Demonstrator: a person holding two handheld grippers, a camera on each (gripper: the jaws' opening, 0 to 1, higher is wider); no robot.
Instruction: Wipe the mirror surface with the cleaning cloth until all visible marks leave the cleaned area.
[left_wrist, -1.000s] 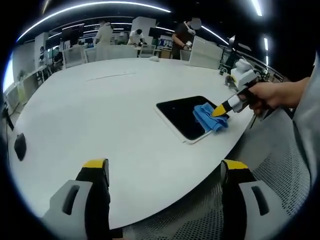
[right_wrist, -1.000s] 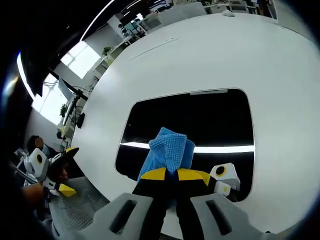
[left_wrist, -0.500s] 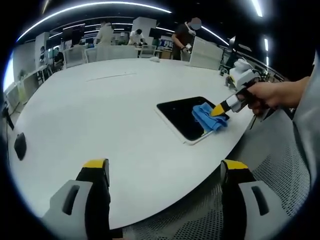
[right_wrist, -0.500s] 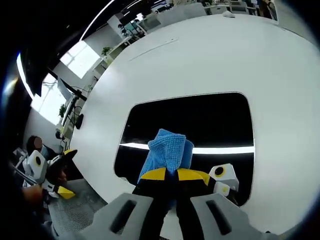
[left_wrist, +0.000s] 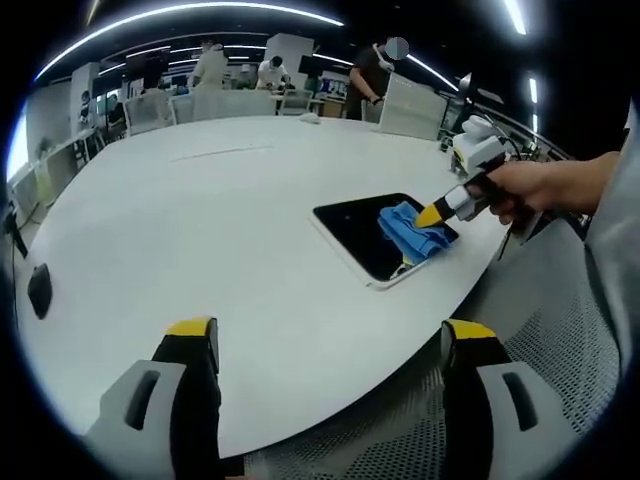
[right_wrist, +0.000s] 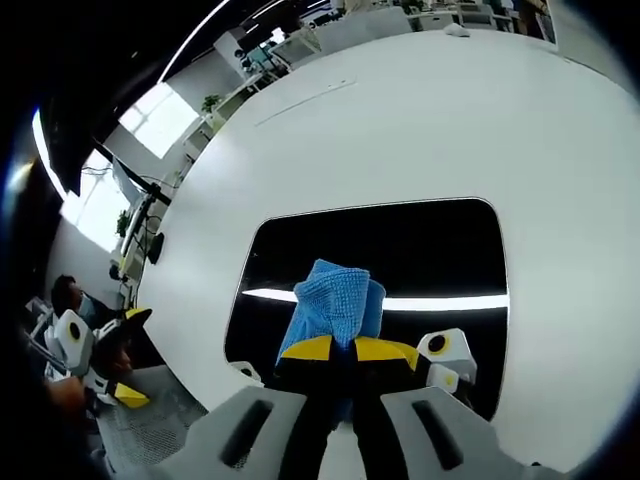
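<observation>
In the left gripper view the left gripper (left_wrist: 330, 345) hangs with its jaws wide and nothing between them, over the near edge of the white desk (left_wrist: 200, 210). To its right the mirror (left_wrist: 365, 232) lies flat near the desk's right edge, dark and rectangular. The right gripper (right_wrist: 334, 349) has its jaws closed tight on the blue cleaning cloth (right_wrist: 333, 305), pressing it on the mirror's near part, and a hand (left_wrist: 535, 190) holds that gripper.
</observation>
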